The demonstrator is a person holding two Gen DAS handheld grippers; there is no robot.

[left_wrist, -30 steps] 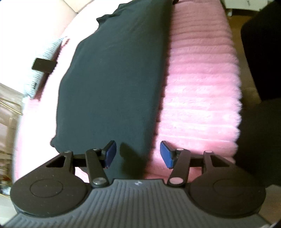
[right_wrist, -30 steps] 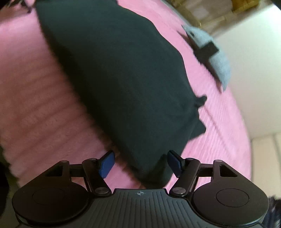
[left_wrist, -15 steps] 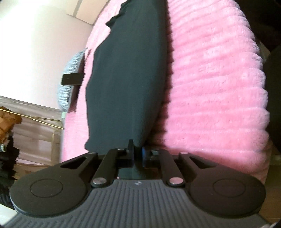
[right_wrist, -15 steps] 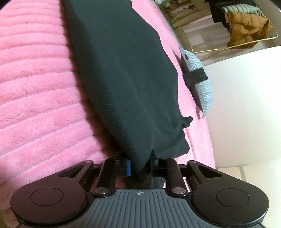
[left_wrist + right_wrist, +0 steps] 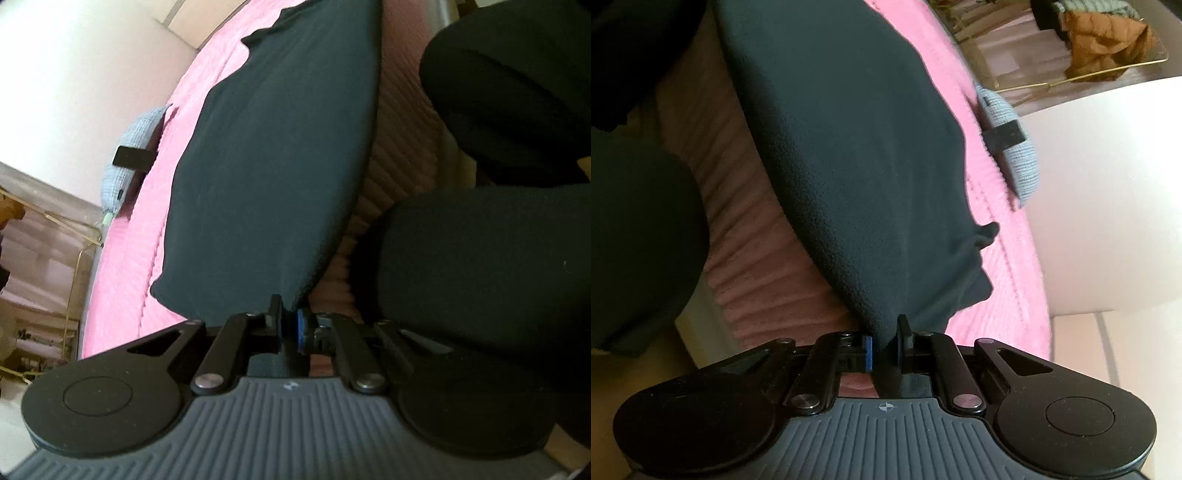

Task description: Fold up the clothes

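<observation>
A: Left wrist view: very near, looking forward along the left gripper (image 5: 290,326), dark garment (image 5: 273,177) filling frame centre, pink blanket (image 5: 133,266) at left.

B: Right wrist view: equally close behind the right gripper (image 5: 884,349); garment (image 5: 849,147) centre, blanket (image 5: 1008,280) at right.

A: Shared ground?

B: Garment, blanket, and the grey pillow (image 5: 129,173) — left of frame there, upper right (image 5: 1015,147) here. Opposite ends, facing each other.

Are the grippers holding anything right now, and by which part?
Both hold the dark garment: left gripper and right gripper each pinch its near edge.
</observation>
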